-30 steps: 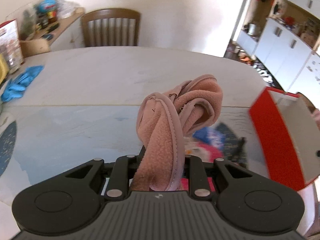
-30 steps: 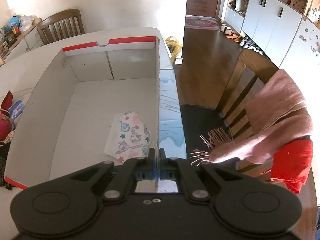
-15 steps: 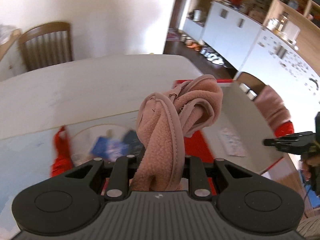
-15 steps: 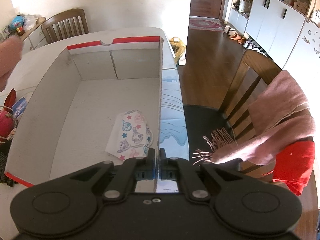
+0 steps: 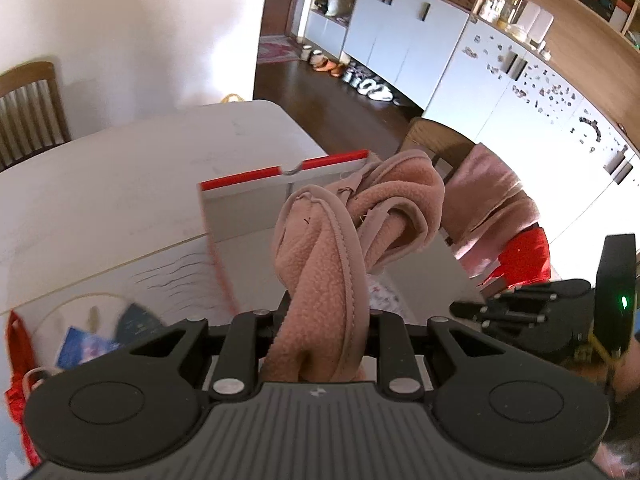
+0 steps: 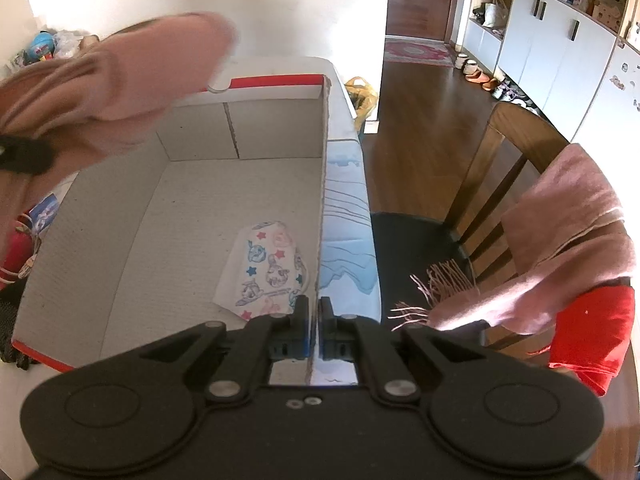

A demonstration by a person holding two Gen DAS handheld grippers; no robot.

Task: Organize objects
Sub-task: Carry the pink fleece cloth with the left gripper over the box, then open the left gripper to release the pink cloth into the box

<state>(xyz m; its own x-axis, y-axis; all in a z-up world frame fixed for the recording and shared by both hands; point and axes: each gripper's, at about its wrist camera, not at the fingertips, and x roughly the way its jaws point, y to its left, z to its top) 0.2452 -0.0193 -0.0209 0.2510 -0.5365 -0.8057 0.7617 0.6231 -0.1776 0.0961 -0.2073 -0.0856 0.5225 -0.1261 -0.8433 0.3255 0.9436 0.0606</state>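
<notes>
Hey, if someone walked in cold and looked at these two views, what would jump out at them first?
Probably the pink fleece cloth, bunched in the left gripper and hanging over the open white box with red-edged walls. Next, the right gripper, shut on the box's right wall, with a cartoon-print face mask lying inside. Off to the right, a fringed pink scarf drapes over a wooden chair.

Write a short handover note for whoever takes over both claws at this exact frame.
Left claw: shut on the pink fleece cloth, carried above the left side of the box.
Right claw: shut on the right wall of the open cardboard box, steadying it.
In the box: one cartoon-print face mask on the floor, near the right wall.
Done: mask in; fleece lifted.
Left: lower and release the fleece into the box. A red bag and other items lie on the table left of the box.
</notes>
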